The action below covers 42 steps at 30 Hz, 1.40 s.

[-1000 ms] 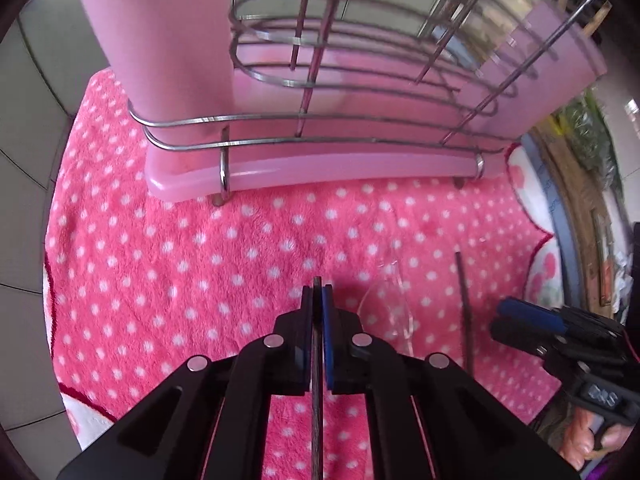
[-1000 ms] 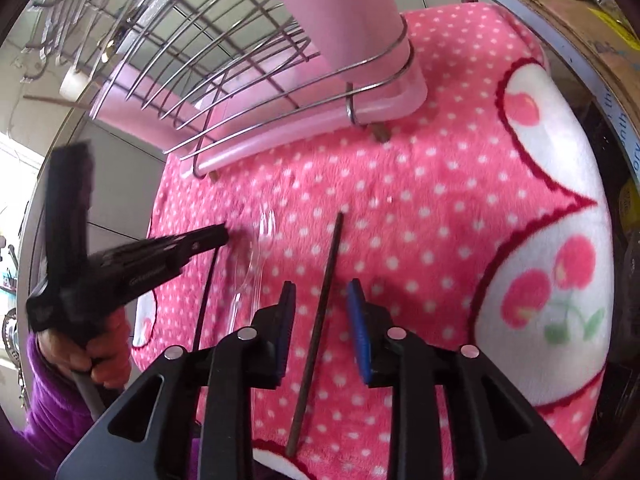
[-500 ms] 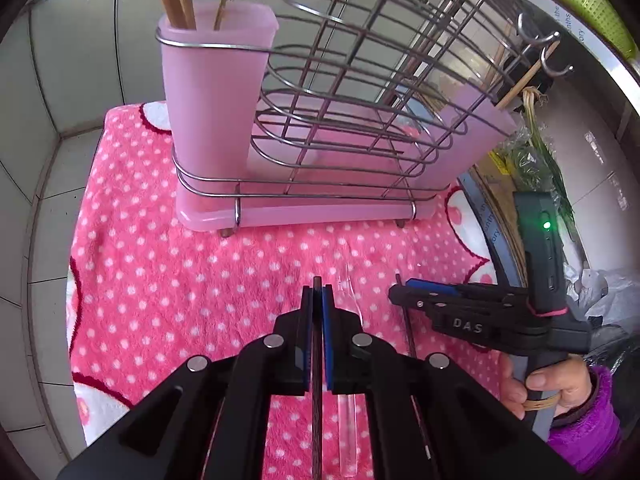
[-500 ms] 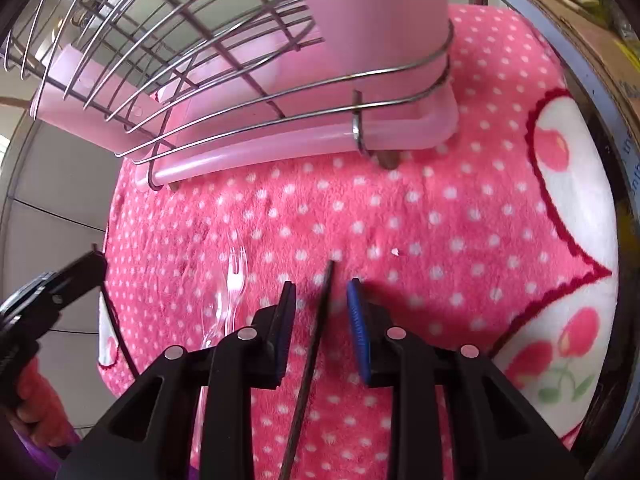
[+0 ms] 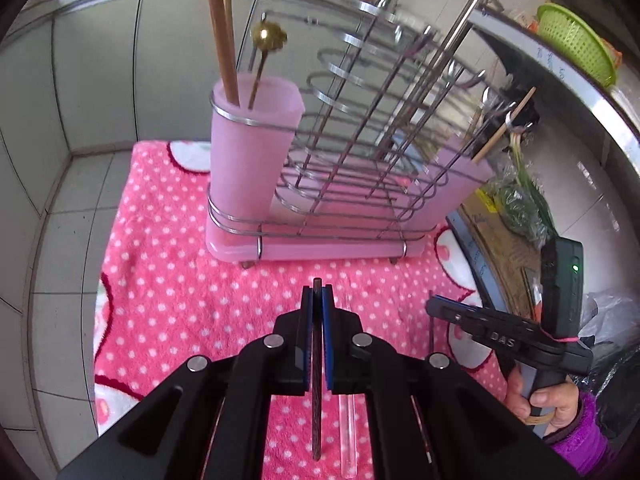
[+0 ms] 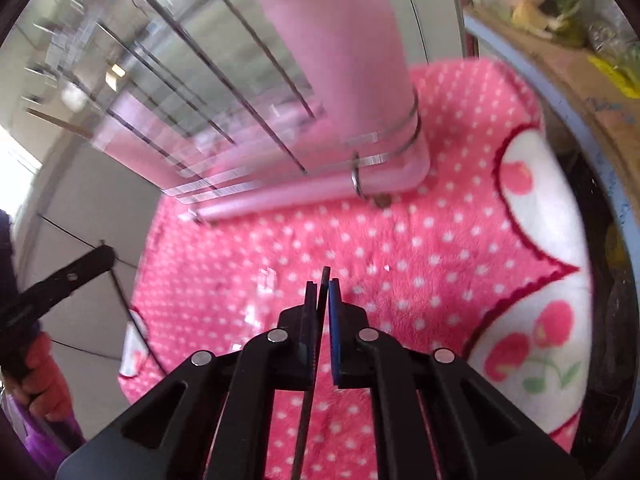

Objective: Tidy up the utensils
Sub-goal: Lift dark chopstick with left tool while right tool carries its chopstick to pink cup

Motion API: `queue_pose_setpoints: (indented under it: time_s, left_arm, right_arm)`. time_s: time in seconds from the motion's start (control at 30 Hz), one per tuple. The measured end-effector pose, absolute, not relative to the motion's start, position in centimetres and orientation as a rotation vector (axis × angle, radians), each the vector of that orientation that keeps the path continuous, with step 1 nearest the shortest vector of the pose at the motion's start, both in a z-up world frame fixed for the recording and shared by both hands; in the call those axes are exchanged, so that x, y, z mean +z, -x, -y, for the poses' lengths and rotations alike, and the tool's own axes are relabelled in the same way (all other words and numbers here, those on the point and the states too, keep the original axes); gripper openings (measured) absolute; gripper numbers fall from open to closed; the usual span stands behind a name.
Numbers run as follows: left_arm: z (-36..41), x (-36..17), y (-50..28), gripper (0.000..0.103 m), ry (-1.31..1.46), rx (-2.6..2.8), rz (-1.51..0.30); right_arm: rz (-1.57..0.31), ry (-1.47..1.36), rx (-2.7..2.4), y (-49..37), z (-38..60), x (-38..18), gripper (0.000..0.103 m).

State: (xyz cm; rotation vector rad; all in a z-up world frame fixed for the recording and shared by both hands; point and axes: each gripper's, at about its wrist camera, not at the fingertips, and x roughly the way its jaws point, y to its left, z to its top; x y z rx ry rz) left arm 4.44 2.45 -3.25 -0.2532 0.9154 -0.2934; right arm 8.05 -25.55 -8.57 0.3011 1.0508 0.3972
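My left gripper [image 5: 317, 296] is shut on a dark chopstick [image 5: 316, 380] and holds it above the pink dotted towel [image 5: 168, 292]. My right gripper [image 6: 322, 286] is shut on a second dark chopstick [image 6: 308, 396], lifted off the towel; it also shows in the left wrist view [image 5: 434, 306]. A clear plastic fork [image 5: 347, 428] lies on the towel under the left gripper. The pink utensil cup [image 5: 248, 152] of the wire rack [image 5: 360, 160] holds two wooden chopsticks [image 5: 222, 32] and a gold-headed utensil [image 5: 266, 40].
The rack's pink drip tray [image 5: 320, 250] stands on the towel. A grey tiled wall [image 5: 60, 120] is behind and left. A cardboard box with greens [image 5: 512, 216] and a green basket [image 5: 576, 44] are to the right. The left gripper shows in the right wrist view [image 6: 60, 284].
The right gripper closed on the dark chopstick and lifted it off the towel. The left gripper rose and pulled back with its chopstick, so the whole rack shows.
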Motion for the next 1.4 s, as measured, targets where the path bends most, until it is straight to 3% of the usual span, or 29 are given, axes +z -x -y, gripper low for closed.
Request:
queue_pose_setpoints:
  time_s: [0.53, 1.4]
  left_arm:
    - [-4.2, 4.5, -1.3, 0.004, 0.298, -0.266, -0.649]
    - [-6.0, 15.5, -5.5, 0.004, 0.303, -0.172, -0.422]
  right_arm:
    - [-0.7, -0.324, 0.396, -4.0, 29.6, 1.8, 0.005]
    - [-0.404, -0.225, 0.347, -7.8, 31.7, 16.9, 0.005]
